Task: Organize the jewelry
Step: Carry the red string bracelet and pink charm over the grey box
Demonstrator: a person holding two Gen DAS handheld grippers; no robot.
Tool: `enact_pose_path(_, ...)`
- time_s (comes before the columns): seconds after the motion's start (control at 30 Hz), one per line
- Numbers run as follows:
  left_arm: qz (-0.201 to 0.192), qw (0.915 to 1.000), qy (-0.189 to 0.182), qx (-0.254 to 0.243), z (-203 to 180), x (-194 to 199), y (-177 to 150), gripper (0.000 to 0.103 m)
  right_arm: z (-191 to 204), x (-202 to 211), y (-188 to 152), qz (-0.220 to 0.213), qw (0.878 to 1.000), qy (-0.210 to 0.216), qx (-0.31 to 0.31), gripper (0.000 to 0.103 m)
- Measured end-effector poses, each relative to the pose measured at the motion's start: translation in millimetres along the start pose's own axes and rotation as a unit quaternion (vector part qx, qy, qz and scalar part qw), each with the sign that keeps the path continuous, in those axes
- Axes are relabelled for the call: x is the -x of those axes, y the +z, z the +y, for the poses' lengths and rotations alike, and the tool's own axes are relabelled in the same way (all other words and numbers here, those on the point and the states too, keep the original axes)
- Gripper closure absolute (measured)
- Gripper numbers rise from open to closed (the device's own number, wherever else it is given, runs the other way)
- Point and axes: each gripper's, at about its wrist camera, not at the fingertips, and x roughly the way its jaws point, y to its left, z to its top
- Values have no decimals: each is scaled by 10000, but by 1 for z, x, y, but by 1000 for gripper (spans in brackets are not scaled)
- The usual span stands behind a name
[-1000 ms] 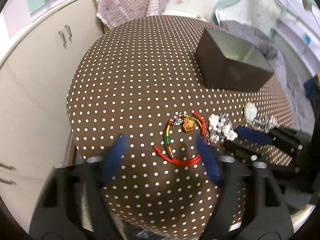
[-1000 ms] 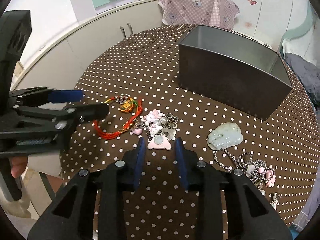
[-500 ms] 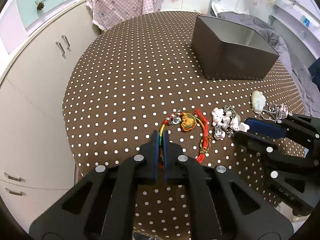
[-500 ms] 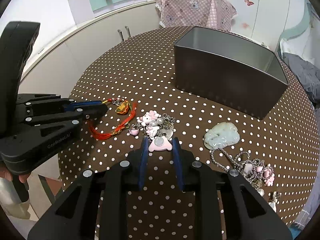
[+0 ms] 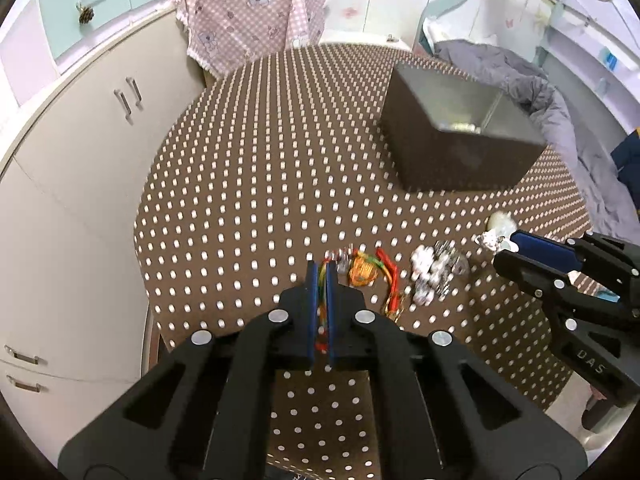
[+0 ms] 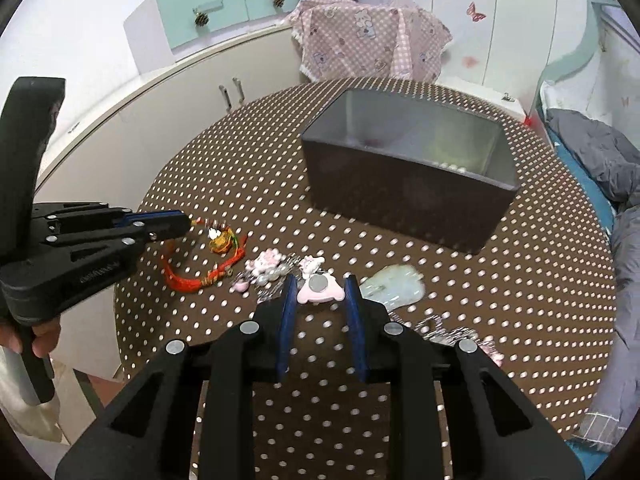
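My left gripper (image 5: 321, 276) is shut on the striped cord of a red and multicolour bracelet (image 5: 362, 274), whose orange knot and red loop (image 6: 188, 280) trail on the dotted cloth. It also shows from the side as the left gripper (image 6: 188, 224). My right gripper (image 6: 321, 294) is shut on a pink charm (image 6: 320, 289), with a bunch of white and pink charms (image 6: 266, 266) hanging off it to the left. In the left wrist view, the right gripper (image 5: 503, 249) holds that charm (image 5: 493, 239) just above the cloth.
A dark grey open box (image 6: 400, 196) stands further back on the round table (image 6: 520, 300). A pale jade pendant (image 6: 394, 286) and a chain with small charms (image 6: 452, 336) lie right of my right gripper. White cabinets (image 5: 80, 160) stand left, a bed (image 6: 600, 152) right.
My left gripper went from wide open to shut on the bracelet cord. My right gripper narrowed onto the pink charm and rose slightly with it.
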Motion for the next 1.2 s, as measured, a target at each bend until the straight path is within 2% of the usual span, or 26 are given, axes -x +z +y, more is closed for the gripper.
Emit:
enact_pose_path(0.2,-404,9991,-26,-148,-4,19,20,99,-11,11,11,-250,9994,-211,-82,81)
enact_pose_path(0.37,-343,9989,-130,-278,-4,19,17,98,-22,19,15,-409,9986,-297,-181,81)
enact_pose_path(0.4,-295,9991,-164,-250,-2,17,14,91,-24,20,14,-413,9985,-300,-207,81)
enact_pose_path(0.43,-222,9993,-199,-239,-2,14,11,79,-25,20,13,-404,9985,-304,-222,81)
enact_pose_path(0.47,-100,9995,-227,-204,0,10,7,34,-26,19,12,-383,9985,-309,-243,81)
enact_pose_path(0.5,-76,9996,-233,-115,-1,8,3,21,-27,16,11,-347,9986,-308,-269,81)
enact_pose_path(0.63,84,9996,-235,105,5,0,-7,21,-27,11,7,-247,9989,-265,-311,81)
enact_pose_path(0.73,183,9997,-151,78,2,-11,-16,24,-25,8,5,-213,9990,-225,-308,81)
enact_pose_path(0.77,263,9996,-123,26,-1,-17,-19,44,-24,7,4,-212,9991,-224,-304,81)
enact_pose_path(0.8,316,9995,-35,-31,-3,-21,-21,56,-23,7,4,-206,9991,-218,-299,81)
enact_pose_path(0.83,119,9996,178,-207,-8,-20,-23,68,-23,7,3,-202,9991,-218,-301,81)
enact_pose_path(0.9,61,9991,187,-373,-12,-18,-25,94,-23,6,1,-180,9991,-231,-318,81)
enact_pose_path(1.0,54,9990,233,-371,-14,-17,-25,100,-25,5,0,-172,9989,-249,-348,81)
enact_pose_path(1.2,-12,9998,142,-132,-6,-11,-16,100,-29,10,1,-235,9986,-290,-382,81)
